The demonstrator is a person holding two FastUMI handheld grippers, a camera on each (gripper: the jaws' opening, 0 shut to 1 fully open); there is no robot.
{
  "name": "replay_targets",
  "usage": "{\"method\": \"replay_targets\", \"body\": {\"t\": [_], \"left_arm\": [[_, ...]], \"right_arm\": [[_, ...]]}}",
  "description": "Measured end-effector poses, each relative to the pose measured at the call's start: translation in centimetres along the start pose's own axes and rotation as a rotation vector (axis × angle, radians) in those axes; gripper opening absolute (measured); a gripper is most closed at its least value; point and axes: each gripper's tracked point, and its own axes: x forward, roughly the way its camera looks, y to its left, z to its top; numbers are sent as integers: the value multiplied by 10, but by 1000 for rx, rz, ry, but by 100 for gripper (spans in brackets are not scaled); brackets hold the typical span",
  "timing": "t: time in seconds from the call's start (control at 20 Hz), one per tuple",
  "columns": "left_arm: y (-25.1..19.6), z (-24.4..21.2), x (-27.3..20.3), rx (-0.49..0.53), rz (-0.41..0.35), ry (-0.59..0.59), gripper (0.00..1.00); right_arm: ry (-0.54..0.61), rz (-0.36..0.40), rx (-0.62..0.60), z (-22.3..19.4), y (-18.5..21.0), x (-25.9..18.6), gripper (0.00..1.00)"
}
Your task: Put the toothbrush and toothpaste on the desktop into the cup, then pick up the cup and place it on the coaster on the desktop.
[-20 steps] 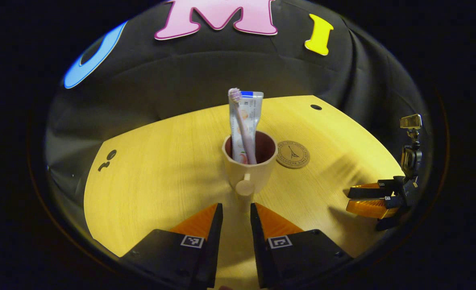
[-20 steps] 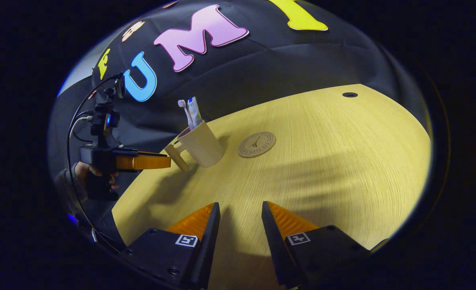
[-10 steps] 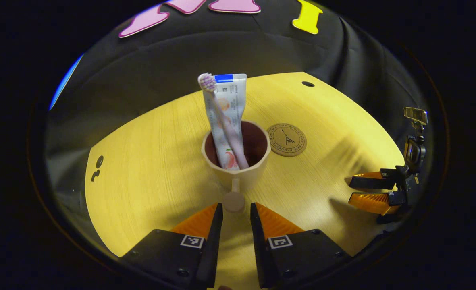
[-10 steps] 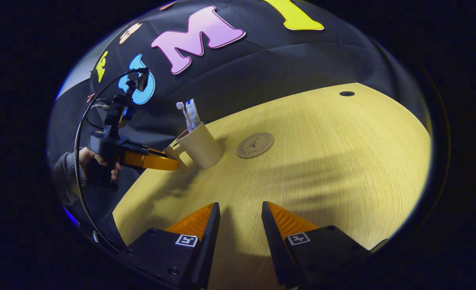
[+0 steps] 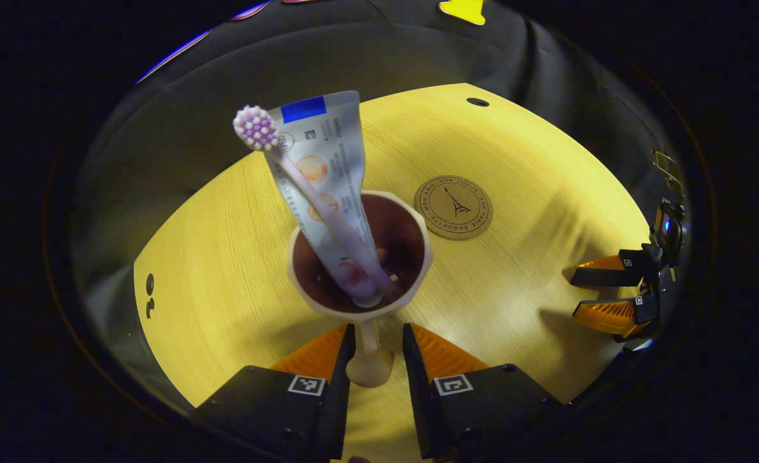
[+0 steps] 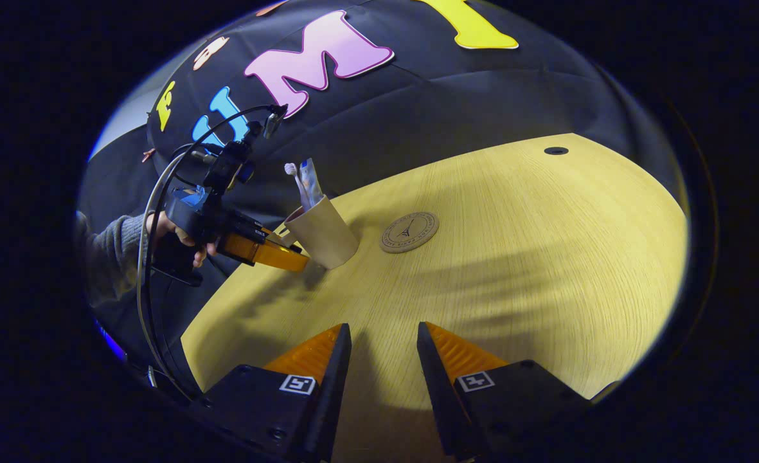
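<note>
A beige cup (image 5: 360,302) stands on the yellow desktop (image 5: 225,257) with a pink toothbrush (image 5: 308,193) and a toothpaste tube (image 5: 321,154) upright inside it. In the left gripper view, the cup's handle (image 5: 369,366) sits between the fingers of my open left gripper (image 5: 378,329), with small gaps on both sides. A round cork coaster (image 5: 454,207) lies just right of and beyond the cup. In the right gripper view, my right gripper (image 6: 384,334) hangs open over bare desktop, well short of the cup (image 6: 322,231) and coaster (image 6: 409,231). There the left gripper (image 6: 283,254) reaches the cup's near-left side.
A person's hand (image 6: 173,231) and grey sleeve (image 6: 116,244) hold the left gripper, with cables looping above. The right gripper (image 5: 601,296) shows at the table's right edge. A cable hole (image 5: 477,101) marks the far desktop. Black cloth backs the table.
My left gripper has moved forward and tipped down, so the cup's handle now lies between its fingers. The right gripper has stayed still and open.
</note>
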Motion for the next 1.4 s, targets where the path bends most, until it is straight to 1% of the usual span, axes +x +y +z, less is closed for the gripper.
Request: {"method": "replay_targets", "body": {"t": [0.05, 0.15, 0.2, 0.3, 0.35, 0.4, 0.45, 0.5, 0.6, 0.65, 0.7, 0.75, 0.8, 0.85, 0.9, 0.95, 1.35, 1.4], "left_arm": [[-1, -1, 1, -9, -8, 9, 47], [0, -4, 5, -19, -19, 25, 43], [2, -5, 7, -21, -17, 30, 46], [1, -6, 8, -33, -30, 36, 37], [1, -5, 8, -42, -43, 33, 35], [0, -5, 9, -52, -56, 31, 38], [0, -5, 9, -60, -63, 29, 36], [0, -5, 8, -60, -64, 28, 32], [-1, -4, 9, -67, -64, 17, 29], [-2, -3, 9, -75, -64, 5, 32], [-1, -3, 9, -77, -64, -4, 28], [-2, -2, 9, -75, -63, -10, 27], [0, -1, 8, -72, -60, -19, 31], [0, 0, 6, -68, -55, -33, 27], [1, -1, 5, -64, -51, -38, 31], [2, -3, 5, -63, -53, -36, 25], [4, 4, 4, -90, -35, -106, 24], [5, 6, 2, -88, -31, -114, 19]], "right_arm": [[-1, -3, 1, 1, -1, 0, 64], [-3, -7, 10, 2, -2, -2, 64], [-8, -7, 14, 4, -3, -2, 64], [-13, -11, 25, 7, -5, -2, 65], [-8, -16, 32, 6, -5, -1, 65], [-6, -17, 33, 5, -6, -1, 65], [-7, -17, 33, 5, -5, -1, 65], [-6, -17, 35, 5, -4, 0, 65], [-6, -17, 44, 5, -2, 2, 65], [-8, -18, 46, 6, -2, 2, 65], [-10, -19, 48, 7, -2, 2, 65], [-10, -22, 48, 6, -3, 2, 65], [-9, -24, 47, 9, -6, 7, 65], [-8, -27, 45, 9, -7, 6, 65], [-8, -28, 43, 8, -7, 6, 65], [-8, -29, 42, 8, -8, 6, 64], [-7, -28, 41, 8, -7, 5, 65], [-10, -28, 42, 10, -7, 5, 65]]}}
